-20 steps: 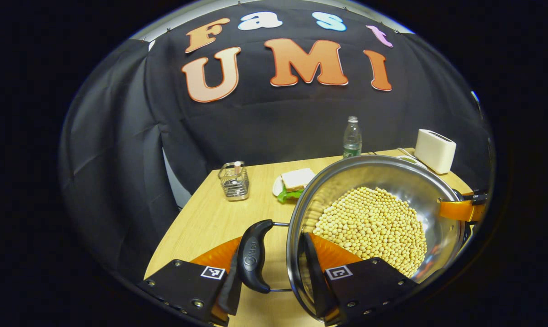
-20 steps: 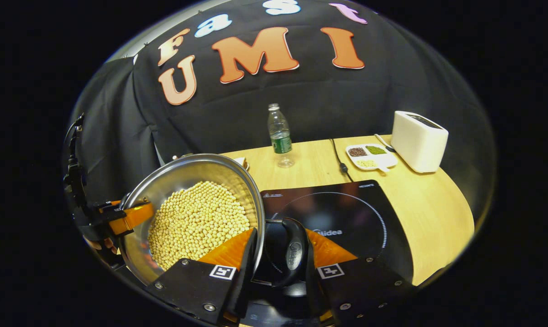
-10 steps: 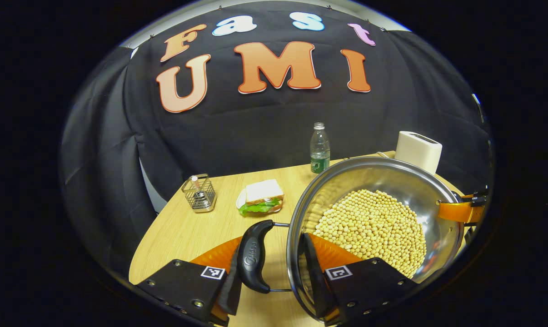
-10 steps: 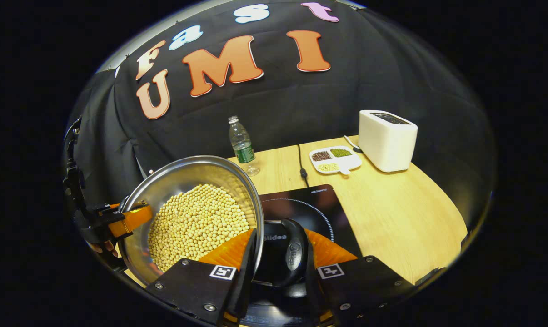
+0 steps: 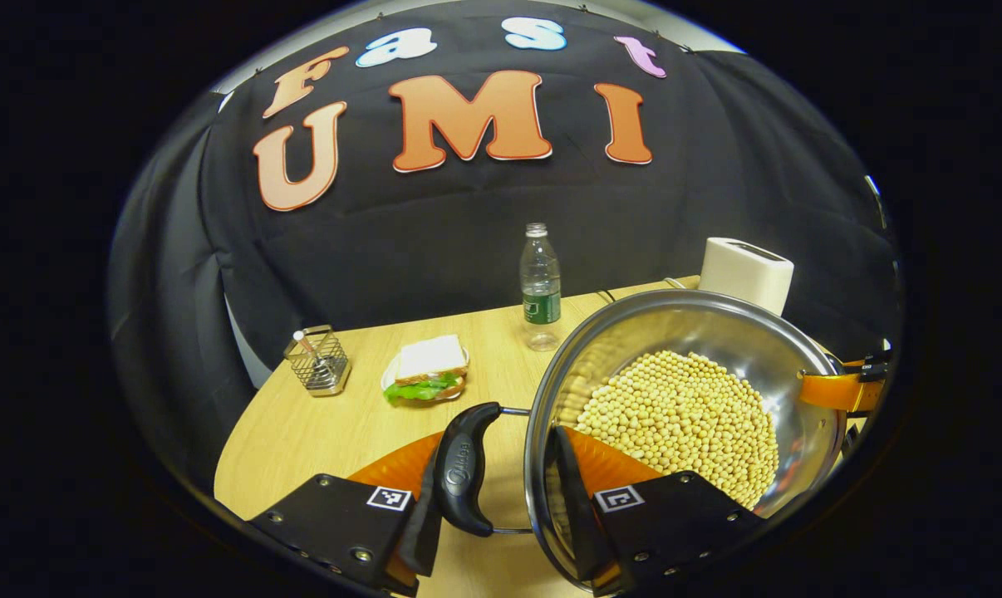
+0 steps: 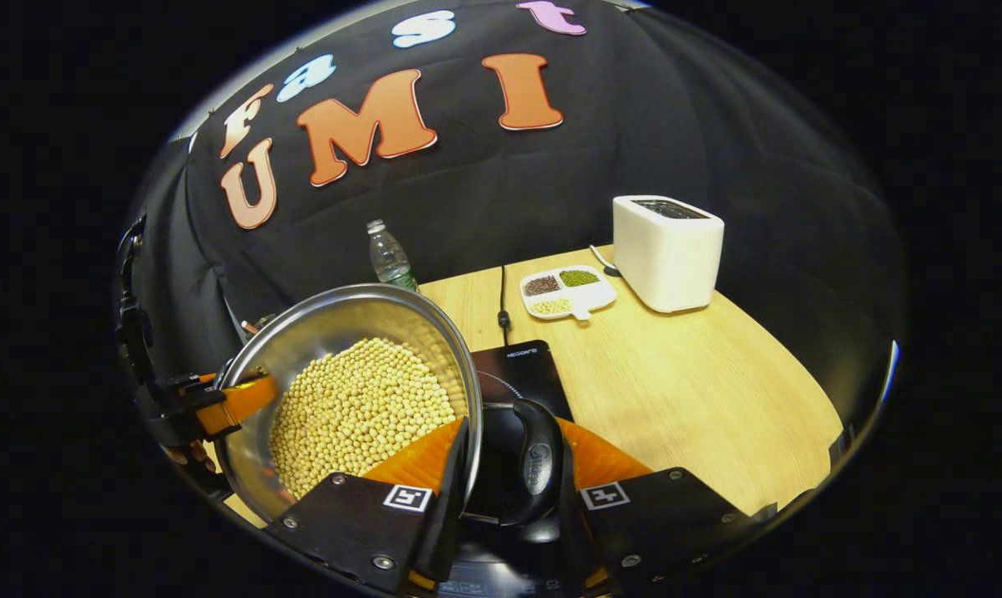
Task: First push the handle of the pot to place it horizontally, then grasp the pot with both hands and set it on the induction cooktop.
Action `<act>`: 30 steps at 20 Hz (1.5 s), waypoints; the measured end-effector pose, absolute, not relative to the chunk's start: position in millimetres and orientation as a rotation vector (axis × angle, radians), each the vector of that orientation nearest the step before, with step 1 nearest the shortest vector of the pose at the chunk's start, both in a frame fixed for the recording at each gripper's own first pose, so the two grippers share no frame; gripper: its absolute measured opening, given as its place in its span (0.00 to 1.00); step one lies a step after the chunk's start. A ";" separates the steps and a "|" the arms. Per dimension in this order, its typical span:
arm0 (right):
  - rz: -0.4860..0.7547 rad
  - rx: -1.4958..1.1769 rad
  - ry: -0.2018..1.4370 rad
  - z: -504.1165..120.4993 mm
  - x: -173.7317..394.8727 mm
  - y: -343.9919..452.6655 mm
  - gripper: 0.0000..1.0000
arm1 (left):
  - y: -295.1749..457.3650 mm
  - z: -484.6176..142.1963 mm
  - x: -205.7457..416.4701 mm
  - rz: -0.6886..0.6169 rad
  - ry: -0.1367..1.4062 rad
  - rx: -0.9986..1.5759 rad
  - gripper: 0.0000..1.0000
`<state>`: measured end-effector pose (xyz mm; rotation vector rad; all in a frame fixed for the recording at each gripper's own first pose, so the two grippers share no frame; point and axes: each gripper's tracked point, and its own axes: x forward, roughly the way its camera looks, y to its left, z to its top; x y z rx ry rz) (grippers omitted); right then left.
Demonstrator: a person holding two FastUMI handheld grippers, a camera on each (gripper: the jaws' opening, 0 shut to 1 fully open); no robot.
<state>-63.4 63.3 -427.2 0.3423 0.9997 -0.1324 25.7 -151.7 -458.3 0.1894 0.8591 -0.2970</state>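
Pot (image 5: 684, 415) (full of beans) held level, handles (image 5: 461, 469) out sideways; each claw (image 5: 493, 507) (image 6: 508, 490) clamps handle and rim; handle logo unreadable.

My pot (image 5: 717, 332) is polished, mirror-bright metal; its handle (image 5: 461, 470) is smooth glossy plastic. The surface (image 6: 684, 374) is matt pale wood grain, the cooktop (image 6: 522, 370) glossy black glass.

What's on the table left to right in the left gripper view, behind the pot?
Wire basket → sandwich → bottle → toaster.
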 end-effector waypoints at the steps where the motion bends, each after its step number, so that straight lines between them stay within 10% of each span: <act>1: -0.139 0.339 0.999 -428.4 -62.9 58.7 0.51 | -157.2 -460.3 28.3 -0.305 0.859 0.192 0.65; 30: -0.223 0.357 1.016 -461.4 -34.3 24.0 0.47 | -202.1 -521.3 47.7 -0.347 0.911 0.145 0.65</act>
